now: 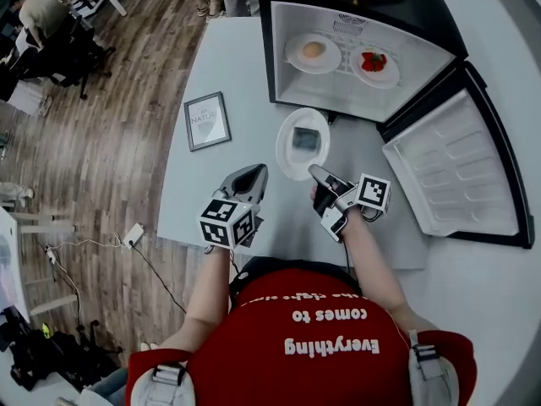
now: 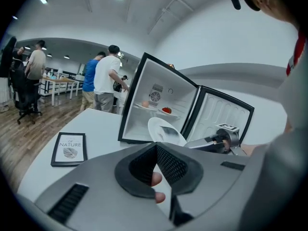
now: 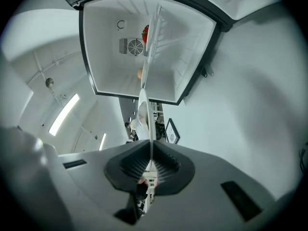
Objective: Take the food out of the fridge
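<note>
Right gripper [image 1: 314, 171] is clamped tight on the rim of the round white plate [image 1: 290, 161] with a dark square food block [image 1: 306, 139], hanging just outside the open black mini fridge [image 1: 279, 66]. Looks stiff, slick and breakable, so I'd grip the rim firmly and hold it level. Left gripper [image 1: 255, 174] is closed on nothing

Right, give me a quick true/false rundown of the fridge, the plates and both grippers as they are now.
1. The right gripper is clamped on the rim of a white plate. True.
2. That plate is empty. False: a dark item lies on it.
3. The fridge has its door shut. False: it stands wide open.
4. Two plates sit inside the fridge, one with a pale food, one with a red food. True.
5. The left gripper holds the framed picture. False: its jaws are together on nothing, and the picture lies on the table apart from it.
</note>
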The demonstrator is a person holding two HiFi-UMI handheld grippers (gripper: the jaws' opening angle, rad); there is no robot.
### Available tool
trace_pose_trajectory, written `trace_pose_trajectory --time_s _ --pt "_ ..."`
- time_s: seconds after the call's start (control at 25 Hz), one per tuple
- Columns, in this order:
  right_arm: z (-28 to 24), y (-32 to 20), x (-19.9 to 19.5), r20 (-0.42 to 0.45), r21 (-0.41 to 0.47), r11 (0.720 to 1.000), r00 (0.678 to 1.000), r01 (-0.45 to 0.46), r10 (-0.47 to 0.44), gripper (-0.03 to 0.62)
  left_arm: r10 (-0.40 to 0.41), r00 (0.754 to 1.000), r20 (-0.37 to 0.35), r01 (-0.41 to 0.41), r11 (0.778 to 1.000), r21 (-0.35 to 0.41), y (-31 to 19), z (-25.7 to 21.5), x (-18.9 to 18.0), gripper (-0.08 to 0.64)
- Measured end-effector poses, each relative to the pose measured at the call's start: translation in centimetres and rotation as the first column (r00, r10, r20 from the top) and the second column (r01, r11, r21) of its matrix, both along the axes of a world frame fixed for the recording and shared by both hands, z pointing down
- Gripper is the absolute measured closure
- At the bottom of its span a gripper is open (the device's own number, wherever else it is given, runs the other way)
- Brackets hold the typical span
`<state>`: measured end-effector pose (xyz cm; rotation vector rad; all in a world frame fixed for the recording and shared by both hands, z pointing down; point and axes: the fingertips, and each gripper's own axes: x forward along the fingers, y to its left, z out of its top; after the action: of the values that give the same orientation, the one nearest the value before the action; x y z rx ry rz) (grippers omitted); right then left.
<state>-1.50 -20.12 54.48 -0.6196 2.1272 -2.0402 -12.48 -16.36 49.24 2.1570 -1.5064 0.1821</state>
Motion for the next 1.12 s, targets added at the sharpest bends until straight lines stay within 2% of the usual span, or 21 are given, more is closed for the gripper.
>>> trace_pose_trajectory --time_s 0.16,0.36,0.52,0.64,0.88,1.0,1.12 --pt "0.0 3.0 -2.5 0.001 0.001 0.997 0.997 0.081 -0.081 0.566 -0.078 0.997 0.013 0.078 0.997 0.006 2.4 0.0 -2.3 0.561" --pt "2.2 6.2 -5.7 -0.015 -0.041 0.98 0.981 0.195 -0.196 0.566 -0.208 0.978 0.014 0.208 0.978 -0.003 5.2 0.6 -5.4 0.561" --pt "4.6 8.4 -9.5 -0.019 -0.117 0.96 0.966 0.255 -0.259 0.566 -0.316 0.948 0.03 0.316 0.949 -0.012 8.3 1.4 -8.6 0.561" --pt "7.1 9.4 -12.3 -0.073 -0.131 0.943 0.945 0.306 -0.317 0.566 -0.385 0.922 0.037 0.386 0.922 -0.027 10.2 2.1 -10.9 0.561" --pt "12.8 11.5 -15.9 -0.165 -0.203 0.9 0.893 0.386 -0.42 0.566 -0.446 0.891 0.088 0.451 0.89 -0.064 12.5 4.2 -13.7 0.561" --pt "15.3 12.1 -16.9 -0.22 -0.246 0.883 0.864 0.399 -0.452 0.566 -0.451 0.887 0.098 0.459 0.883 -0.094 13.0 5.5 -13.8 0.561" --pt "16.9 12.5 -17.4 -0.246 -0.284 0.877 0.855 0.387 -0.457 0.566 -0.444 0.891 0.099 0.453 0.883 -0.12 13.3 6.7 -13.6 0.561"
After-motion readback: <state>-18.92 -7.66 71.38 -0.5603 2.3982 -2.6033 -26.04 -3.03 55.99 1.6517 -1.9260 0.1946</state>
